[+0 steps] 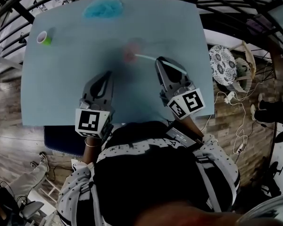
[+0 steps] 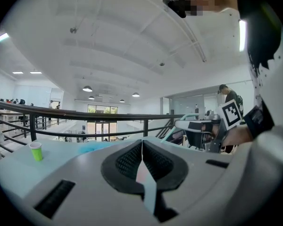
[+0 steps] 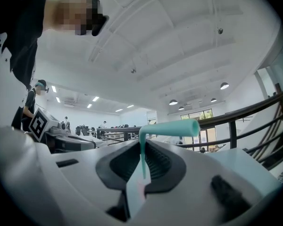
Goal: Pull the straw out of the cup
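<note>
The pale blue surface point(image 1: 61, 88) fills most of the head view, and both my grippers hover over its near half. My left gripper point(image 1: 106, 74) is on the left. In the left gripper view its jaws point(image 2: 142, 142) are pressed together with nothing between them.

My right gripper point(image 1: 159, 60) reaches further in, near the middle of the surface. Its jaws point(image 3: 143, 149) are clenched on the teal straw.

At the far edge lies a blue fluffy thing point(image 1: 103, 8), well apart from everything else. Near the middle is a pink cup point(image 1: 129, 53), too blurred for me to tell how it stands. A green cup point(image 1: 44, 37) stands upright near the far left corner, well away from both grippers.

The straw point(image 3: 172, 128) is bent. In the right gripper view one leg runs straight down between my jaws. The other leg lies level above them and points right, with its open end on that side. In the head view the straw point(image 1: 145, 57) runs along the surface from my right jaw tips, up and left towards the pink cup. Its far end is just beside the cup. I cannot tell whether it touches the cup or sits in it.
</note>
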`<move>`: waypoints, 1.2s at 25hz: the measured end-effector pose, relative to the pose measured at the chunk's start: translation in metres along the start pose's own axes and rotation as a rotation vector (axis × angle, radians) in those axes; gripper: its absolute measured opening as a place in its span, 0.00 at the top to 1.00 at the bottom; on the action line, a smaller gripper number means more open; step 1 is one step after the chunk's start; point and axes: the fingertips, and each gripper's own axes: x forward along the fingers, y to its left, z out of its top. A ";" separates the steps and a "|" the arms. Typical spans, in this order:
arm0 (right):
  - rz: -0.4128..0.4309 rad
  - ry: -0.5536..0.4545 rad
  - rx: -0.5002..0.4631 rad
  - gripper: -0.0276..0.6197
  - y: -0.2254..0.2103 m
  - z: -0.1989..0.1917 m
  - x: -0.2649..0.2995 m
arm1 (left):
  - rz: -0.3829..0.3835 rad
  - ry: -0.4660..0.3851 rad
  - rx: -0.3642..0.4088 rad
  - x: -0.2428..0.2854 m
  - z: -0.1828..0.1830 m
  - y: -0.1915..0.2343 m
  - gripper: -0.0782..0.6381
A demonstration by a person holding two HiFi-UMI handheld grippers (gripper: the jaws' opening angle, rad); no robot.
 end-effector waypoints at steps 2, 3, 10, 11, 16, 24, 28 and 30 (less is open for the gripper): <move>-0.005 -0.006 0.001 0.89 0.000 0.003 0.000 | -0.007 -0.006 -0.001 0.002 0.002 0.001 0.87; -0.008 -0.008 0.001 0.89 -0.001 0.004 0.000 | -0.011 -0.010 0.000 0.004 0.003 0.002 0.87; -0.033 -0.020 -0.022 0.89 0.002 0.017 -0.013 | -0.036 -0.041 0.015 0.003 0.014 -0.001 0.87; -0.034 -0.023 -0.023 0.89 0.003 0.019 -0.014 | -0.041 -0.043 0.015 0.003 0.015 -0.003 0.87; -0.045 -0.037 -0.036 0.89 0.002 0.031 -0.025 | -0.061 -0.050 0.015 0.005 0.019 -0.011 0.87; -0.054 -0.057 -0.033 0.89 0.006 0.047 -0.032 | -0.081 -0.053 0.020 0.006 0.020 -0.021 0.87; -0.051 -0.058 -0.024 0.89 0.003 0.048 -0.036 | -0.081 -0.051 0.021 0.007 0.021 -0.026 0.87; -0.048 -0.059 -0.022 0.89 0.003 0.048 -0.036 | -0.081 -0.051 0.021 0.007 0.021 -0.026 0.87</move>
